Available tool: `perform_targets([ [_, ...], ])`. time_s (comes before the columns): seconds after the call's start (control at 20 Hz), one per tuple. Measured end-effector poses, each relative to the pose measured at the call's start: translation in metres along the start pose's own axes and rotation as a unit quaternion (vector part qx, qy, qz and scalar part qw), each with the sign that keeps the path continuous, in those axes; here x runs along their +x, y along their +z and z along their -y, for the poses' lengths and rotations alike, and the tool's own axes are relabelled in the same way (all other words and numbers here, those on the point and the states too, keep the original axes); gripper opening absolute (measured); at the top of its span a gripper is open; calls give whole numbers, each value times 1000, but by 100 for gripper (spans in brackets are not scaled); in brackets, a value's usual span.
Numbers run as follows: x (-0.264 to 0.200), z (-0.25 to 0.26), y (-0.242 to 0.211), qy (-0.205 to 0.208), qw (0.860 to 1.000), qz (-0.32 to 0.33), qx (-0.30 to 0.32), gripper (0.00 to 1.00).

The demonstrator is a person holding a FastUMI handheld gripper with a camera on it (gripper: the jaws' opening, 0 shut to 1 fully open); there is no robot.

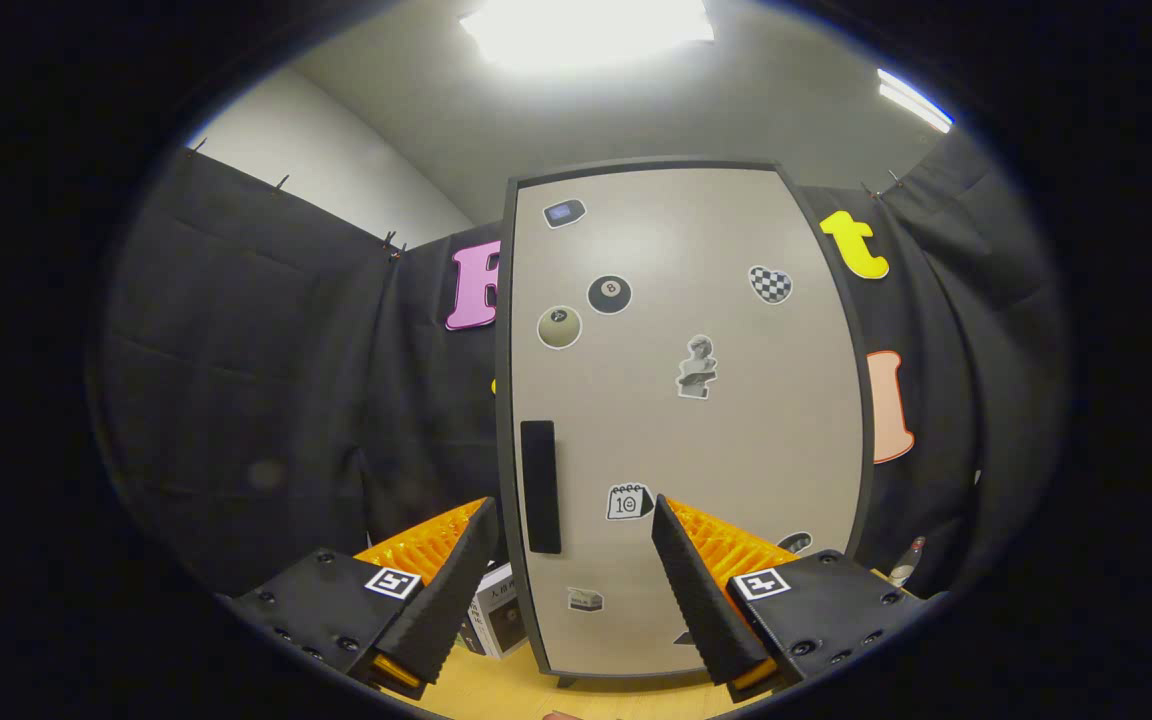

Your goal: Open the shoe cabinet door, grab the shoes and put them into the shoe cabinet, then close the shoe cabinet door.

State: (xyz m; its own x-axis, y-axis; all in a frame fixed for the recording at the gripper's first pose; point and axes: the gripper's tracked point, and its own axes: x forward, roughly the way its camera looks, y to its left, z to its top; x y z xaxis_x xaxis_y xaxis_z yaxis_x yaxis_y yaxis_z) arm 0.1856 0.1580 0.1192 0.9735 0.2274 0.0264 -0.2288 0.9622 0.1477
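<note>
Currently, step: the first one, opening the door; the cabinet (686,420) stands shut and no shoes are held
Hand-held gripper: the hand-held gripper (571,520) has its fingers wide apart, gripping nothing, aimed at the lower part of the door (696,300)
Handle: the dark upright handle (540,486) sits near the door's left edge, just ahead of the fingers and between them, nearer the left finger than the right
Door: closed flat in its dark frame, dotted with small stickers; it fills the space beyond the fingertips
Desk: the cabinet's foot rests on a wooden desk (496,690), below the fingers
Beside the cabinet: a small box (496,615) lies on the desk by the left finger, at the cabinet's left lower corner; a small object (908,560) shows past the right side, too small to tell
Shoes: none that I can make out
Next move, as I judge it: shift left so both fingers bracket the handle, close on it, then pull; hinges look to be on the right, so the door should swing out from the left
Risk: a grip on the handle's edge alone could slip
</note>
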Motion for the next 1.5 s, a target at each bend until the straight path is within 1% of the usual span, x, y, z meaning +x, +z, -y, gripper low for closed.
perform_targets([
  [0.25, 54, -14, -13, 10, 999, -39, 23, 97],
  [0.45, 94, -23, -34, 14, 997, -74, 11, 93],
  [0.55, 108, -29, -53, 18, 994, -106, 1, 91],
  [0.7, 121, -33, -67, 18, 992, -126, -5, 80],
  [0.85, 126, -29, -65, -6, 993, -119, -7, 56],
  [0.9, 127, -24, -65, -21, 992, -120, -12, 48],
  [0.95, 125, -23, -64, -26, 993, -119, -13, 44],
  [1.05, 125, -24, -65, -26, 992, -125, -14, 32],
  [1.15, 122, -25, -66, -13, 991, -132, -16, 25],
  [1.2, 118, -25, -65, -4, 990, -135, -26, 18],
  [1.3, 109, -27, -63, 13, 991, -131, -37, 18],
  [1.5, 78, -32, -56, 47, 990, -129, -30, 18],
])
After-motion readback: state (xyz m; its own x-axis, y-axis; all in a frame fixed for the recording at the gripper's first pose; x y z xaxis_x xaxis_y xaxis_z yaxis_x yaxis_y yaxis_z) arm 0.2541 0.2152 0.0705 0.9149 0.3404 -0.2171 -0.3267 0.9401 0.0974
